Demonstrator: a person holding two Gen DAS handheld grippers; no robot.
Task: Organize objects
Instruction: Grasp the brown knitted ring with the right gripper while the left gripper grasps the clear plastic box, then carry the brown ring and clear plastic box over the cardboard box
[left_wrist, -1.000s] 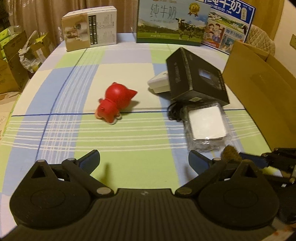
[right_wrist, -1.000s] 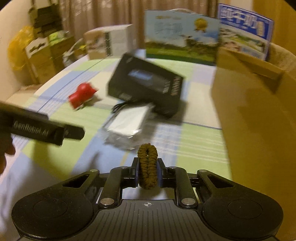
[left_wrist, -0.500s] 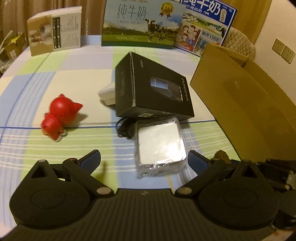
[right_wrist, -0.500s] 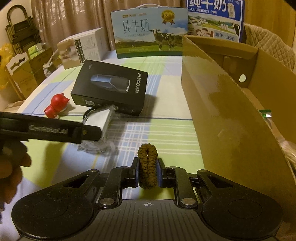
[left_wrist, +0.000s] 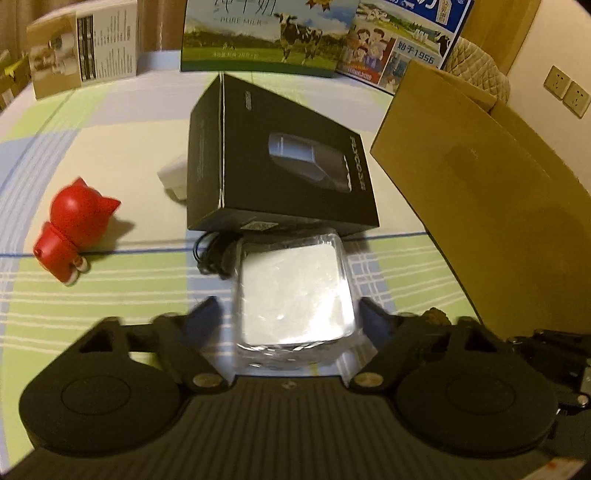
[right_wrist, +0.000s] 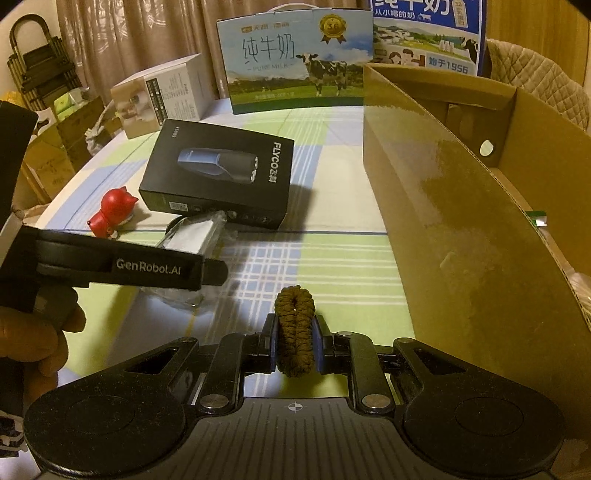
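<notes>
My left gripper (left_wrist: 291, 317) is open, its fingers on either side of a white square pack in clear wrap (left_wrist: 293, 291), apart from it. The pack also shows in the right wrist view (right_wrist: 192, 236). Behind it lie a black shaver box (left_wrist: 277, 158), a black cord (left_wrist: 212, 254), a white item (left_wrist: 173, 177) and a red cat figure (left_wrist: 74, 232). My right gripper (right_wrist: 294, 345) is shut on a brown braided band (right_wrist: 294, 325), above the table beside the open cardboard box (right_wrist: 461, 229). The left gripper (right_wrist: 122, 264) shows at the left of that view.
Two milk cartons (right_wrist: 299, 62) and a white product box (right_wrist: 162, 96) stand along the table's far edge. The cardboard box (left_wrist: 491, 199) walls off the right side. Boxes and bags (right_wrist: 55, 133) sit on the floor past the left edge.
My left gripper has moved forward and right, so the wrapped white pack now sits between its open fingers. My right gripper has held the braided band and lifted slightly beside the cardboard box.
</notes>
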